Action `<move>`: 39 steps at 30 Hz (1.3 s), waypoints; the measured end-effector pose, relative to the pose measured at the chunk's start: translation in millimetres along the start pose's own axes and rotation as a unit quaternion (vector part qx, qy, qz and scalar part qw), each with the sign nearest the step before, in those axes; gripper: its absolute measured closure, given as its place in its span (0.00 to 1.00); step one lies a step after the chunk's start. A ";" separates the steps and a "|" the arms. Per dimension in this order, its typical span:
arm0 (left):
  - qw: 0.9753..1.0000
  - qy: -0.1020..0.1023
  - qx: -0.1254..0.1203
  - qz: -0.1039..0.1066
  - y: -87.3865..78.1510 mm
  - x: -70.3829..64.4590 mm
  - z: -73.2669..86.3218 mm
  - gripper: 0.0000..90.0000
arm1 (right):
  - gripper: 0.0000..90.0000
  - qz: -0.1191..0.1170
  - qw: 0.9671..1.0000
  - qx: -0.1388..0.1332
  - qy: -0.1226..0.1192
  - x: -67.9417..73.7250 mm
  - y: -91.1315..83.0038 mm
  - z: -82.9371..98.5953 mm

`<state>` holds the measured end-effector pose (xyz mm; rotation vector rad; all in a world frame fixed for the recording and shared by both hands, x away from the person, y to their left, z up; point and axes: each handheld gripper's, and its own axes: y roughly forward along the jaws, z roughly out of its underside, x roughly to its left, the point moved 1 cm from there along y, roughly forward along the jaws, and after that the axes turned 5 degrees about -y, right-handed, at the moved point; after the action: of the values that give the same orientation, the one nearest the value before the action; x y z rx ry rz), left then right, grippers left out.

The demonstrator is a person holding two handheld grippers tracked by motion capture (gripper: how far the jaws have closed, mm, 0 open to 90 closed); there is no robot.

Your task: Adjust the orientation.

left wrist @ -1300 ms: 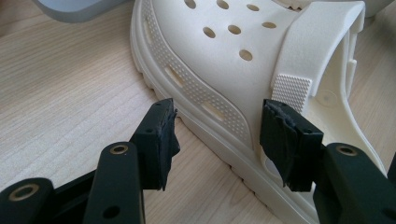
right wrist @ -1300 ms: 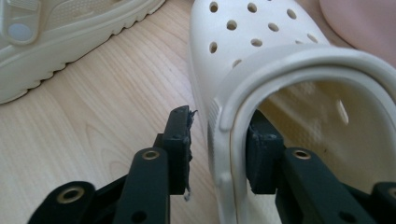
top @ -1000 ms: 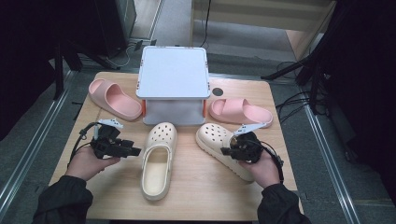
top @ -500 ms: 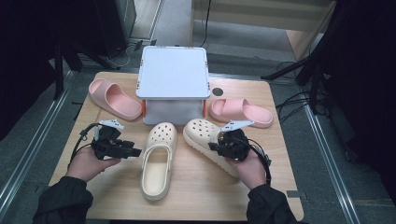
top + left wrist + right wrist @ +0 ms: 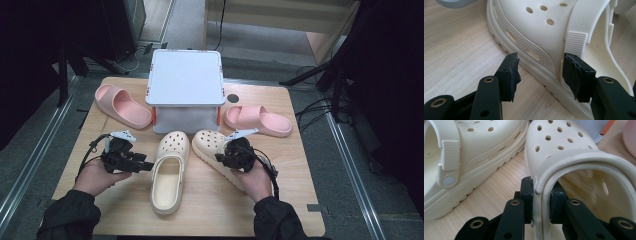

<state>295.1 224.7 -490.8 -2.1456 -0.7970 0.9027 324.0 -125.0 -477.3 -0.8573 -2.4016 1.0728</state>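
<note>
Your right claw (image 5: 541, 202) is clamped on the rim of the right cream clog (image 5: 216, 150), one jaw outside the wall and one inside the opening. That clog lies on the desk (image 5: 300, 200) right of centre, its toe pointing far and left, close beside the left cream clog (image 5: 169, 170). Your left claw (image 5: 540, 75) stands open, its jaws spread just beside the left clog's near-left sole edge. Beyond both clogs sits a grey box (image 5: 186, 90), with a pink slide (image 5: 122, 105) to its left and another pink slide (image 5: 257, 120) to its right.
</note>
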 end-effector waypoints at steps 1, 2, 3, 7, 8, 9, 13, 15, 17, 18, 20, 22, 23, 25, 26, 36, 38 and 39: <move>1.000 0.000 0.001 0.000 0.3 0.3 0.0 0.51 | 0.86 0.000 1.000 0.001 0.000 1.3 1.1 -0.3; 1.000 -0.002 0.001 0.001 0.6 0.6 -0.1 0.51 | 0.86 -0.001 1.000 0.000 0.001 2.0 2.0 -0.7; 1.000 -0.003 0.001 0.000 0.9 1.1 0.0 0.51 | 0.86 0.000 1.000 0.000 0.002 3.2 2.8 -1.2; 1.000 0.001 0.004 0.000 0.9 2.2 0.2 0.51 | 0.86 -0.003 1.000 0.000 0.005 7.5 5.3 -2.5; 1.000 0.001 0.004 0.000 0.9 2.2 0.2 0.52 | 0.86 -0.004 1.000 -0.001 0.008 8.8 5.8 -2.9; 1.000 0.001 0.004 0.000 1.0 2.2 0.1 0.52 | 0.86 -0.005 1.000 -0.001 0.009 10.1 6.5 -3.3; 1.000 0.000 0.005 0.002 1.0 2.3 0.1 0.52 | 0.86 -0.010 1.000 -0.001 0.009 14.0 8.8 -4.7; 1.000 0.000 0.005 0.002 1.0 1.9 0.0 0.53 | 0.85 -0.015 1.000 -0.001 0.011 16.9 10.4 -4.9; 1.000 -0.001 0.004 0.002 1.4 1.6 -0.1 0.53 | 0.83 -0.022 1.000 0.002 0.008 21.3 12.1 -5.5; 1.000 0.000 0.006 0.002 1.1 2.0 -0.1 0.53 | 0.82 -0.025 1.000 0.002 0.007 23.1 13.1 -5.8; 1.000 0.000 0.006 0.001 1.2 2.0 0.0 0.53 | 0.81 -0.027 1.000 0.006 0.002 28.1 15.8 -6.3; 1.000 0.000 0.006 0.001 1.1 2.0 -0.1 0.53 | 0.80 -0.027 1.000 0.002 -0.004 30.9 17.6 -7.1; 1.000 0.000 0.006 0.001 1.2 2.0 -0.1 0.53 | 0.80 -0.029 1.000 0.002 -0.001 31.2 17.9 -7.4; 1.000 -0.002 0.004 0.002 1.5 1.7 -0.1 0.53 | 0.78 -0.035 0.999 0.000 0.005 30.9 18.4 -7.3; 1.000 -0.001 0.006 0.002 1.2 2.1 -0.1 0.53 | 0.77 -0.038 0.999 -0.002 0.004 30.7 18.7 -7.0; 1.000 0.004 -0.001 0.004 0.3 1.4 0.7 0.55 | 0.75 -0.075 0.997 -0.022 0.007 16.8 -4.5 -4.8; 1.000 0.006 -0.001 0.003 -0.5 0.5 0.5 0.57 | 0.84 -0.076 0.997 -0.022 0.002 15.4 -10.7 -3.9; 1.000 0.006 -0.001 0.004 -0.7 0.3 0.4 0.58 | 0.88 -0.076 0.997 -0.024 -0.003 15.4 -14.4 -3.6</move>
<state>294.7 225.4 -490.6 -2.1556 -0.7848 0.8920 309.1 -120.4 -462.8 -0.6751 -2.4611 0.9655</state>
